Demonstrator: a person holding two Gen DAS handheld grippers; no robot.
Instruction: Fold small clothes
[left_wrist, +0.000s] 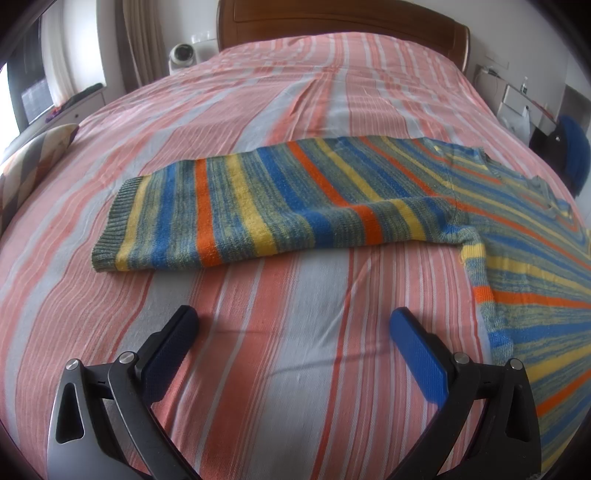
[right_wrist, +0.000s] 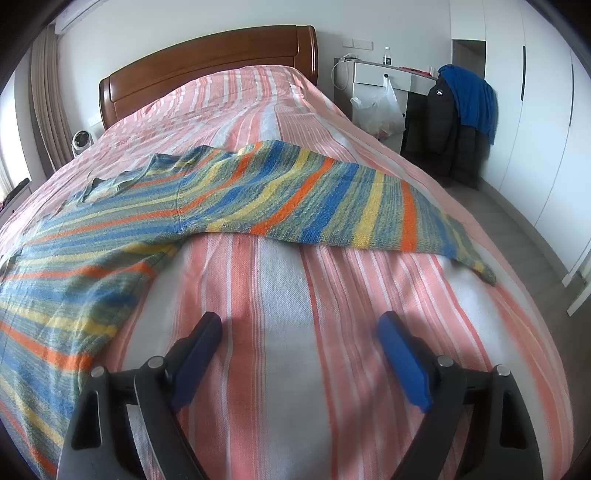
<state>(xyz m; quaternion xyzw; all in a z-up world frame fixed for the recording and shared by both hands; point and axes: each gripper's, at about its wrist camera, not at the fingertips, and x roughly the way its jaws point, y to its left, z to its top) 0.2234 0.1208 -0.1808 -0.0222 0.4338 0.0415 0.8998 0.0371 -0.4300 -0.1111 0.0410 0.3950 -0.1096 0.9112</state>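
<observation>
Bedroom, daylit, as I see it through both wrist cameras.

I note a bed under a pink, white and grey striped cotton cover (right_wrist: 280, 295), backed by a curved brown wooden headboard (right_wrist: 207, 62) against a white wall (right_wrist: 184, 22). Beige curtains (left_wrist: 142, 40) hang beside a bright window (left_wrist: 70, 48), with a small white round fan (right_wrist: 79, 142) below. On the other side stand a white bedside desk (right_wrist: 380, 79), a black padded jacket under a blue garment (right_wrist: 469, 99), white wardrobe doors (right_wrist: 543, 110) and a grey floor (right_wrist: 524, 236).
</observation>
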